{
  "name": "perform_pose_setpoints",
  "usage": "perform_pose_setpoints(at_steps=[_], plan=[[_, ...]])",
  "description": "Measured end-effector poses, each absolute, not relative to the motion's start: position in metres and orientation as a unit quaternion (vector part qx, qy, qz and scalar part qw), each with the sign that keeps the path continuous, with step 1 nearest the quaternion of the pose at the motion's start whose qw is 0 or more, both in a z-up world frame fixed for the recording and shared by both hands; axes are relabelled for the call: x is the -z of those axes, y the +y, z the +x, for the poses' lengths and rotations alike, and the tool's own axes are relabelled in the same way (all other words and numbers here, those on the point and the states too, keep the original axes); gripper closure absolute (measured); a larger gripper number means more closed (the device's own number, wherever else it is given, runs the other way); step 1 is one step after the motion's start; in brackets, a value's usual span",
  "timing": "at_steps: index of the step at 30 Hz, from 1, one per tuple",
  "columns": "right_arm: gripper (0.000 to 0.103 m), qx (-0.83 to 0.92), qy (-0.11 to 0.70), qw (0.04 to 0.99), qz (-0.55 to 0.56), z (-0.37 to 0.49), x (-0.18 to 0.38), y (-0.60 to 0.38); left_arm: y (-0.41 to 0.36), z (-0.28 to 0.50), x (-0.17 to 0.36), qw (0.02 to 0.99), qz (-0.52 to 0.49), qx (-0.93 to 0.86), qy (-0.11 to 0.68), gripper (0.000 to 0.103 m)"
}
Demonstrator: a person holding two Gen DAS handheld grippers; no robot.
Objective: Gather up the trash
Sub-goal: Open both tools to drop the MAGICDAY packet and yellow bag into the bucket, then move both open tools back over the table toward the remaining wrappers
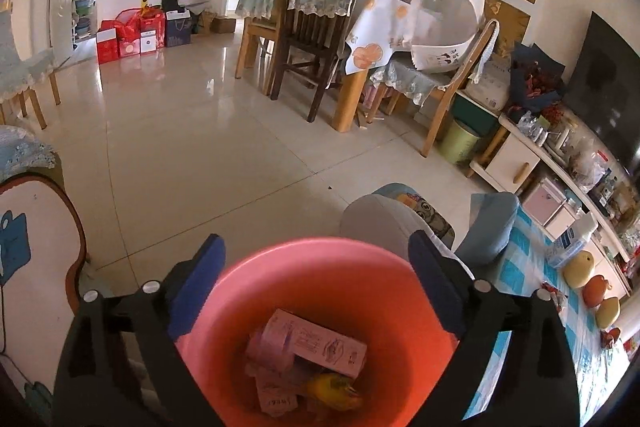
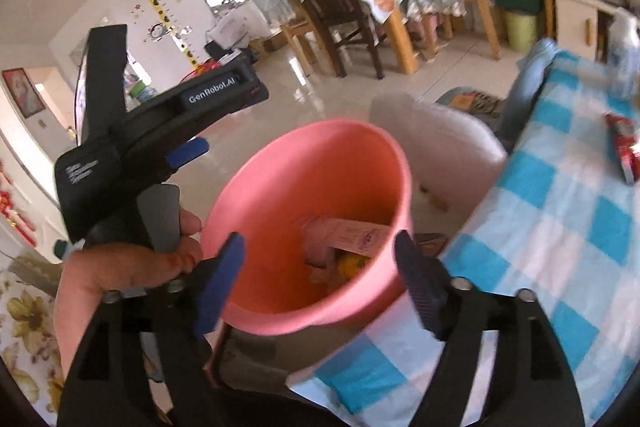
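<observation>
Left gripper [image 1: 316,291] jaws wide open, straddling the pink bin [image 1: 320,307], pads look clear of the rim. Right gripper [image 2: 320,279] also wide open over the bin, holding nothing. Boxes [image 1: 320,343] and wrappers lie inside.

A pink bucket [image 1: 320,291] holds a pink printed box [image 1: 320,343] and something yellow [image 1: 332,389]. My tongs [image 2: 320,267] are black with blue pads. The worktop [image 2: 560,227] wears a blue-and-white checked cloth.
</observation>
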State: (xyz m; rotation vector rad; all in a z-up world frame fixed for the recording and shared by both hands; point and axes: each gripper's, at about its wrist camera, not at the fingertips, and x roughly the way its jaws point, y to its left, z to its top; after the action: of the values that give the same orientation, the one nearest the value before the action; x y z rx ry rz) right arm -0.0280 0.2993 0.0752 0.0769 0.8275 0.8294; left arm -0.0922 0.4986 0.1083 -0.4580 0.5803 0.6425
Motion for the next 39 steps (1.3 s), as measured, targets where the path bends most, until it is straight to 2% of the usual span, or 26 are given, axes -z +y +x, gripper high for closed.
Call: perform_pose_setpoints(at_steps=[5,19,39], plan=[[0.014,-0.357,0.378,0.854,0.014,-0.038,-0.076,0.276,0.478,-0.082,-0.112,0.901,-0.196,-0.27,0.277,0.01],[0.012,-0.304,0.368,0.879,0.002,-0.064,-0.074,0.22,0.406,-0.056,-0.109,0.935,-0.145,-0.154,0.285,0.01],[0.009,-0.239,0.357,0.903,0.025,-0.086,-0.075,0.135,0.337,-0.038,-0.097,0.941,-0.14,-0.058,0.301,0.01]])
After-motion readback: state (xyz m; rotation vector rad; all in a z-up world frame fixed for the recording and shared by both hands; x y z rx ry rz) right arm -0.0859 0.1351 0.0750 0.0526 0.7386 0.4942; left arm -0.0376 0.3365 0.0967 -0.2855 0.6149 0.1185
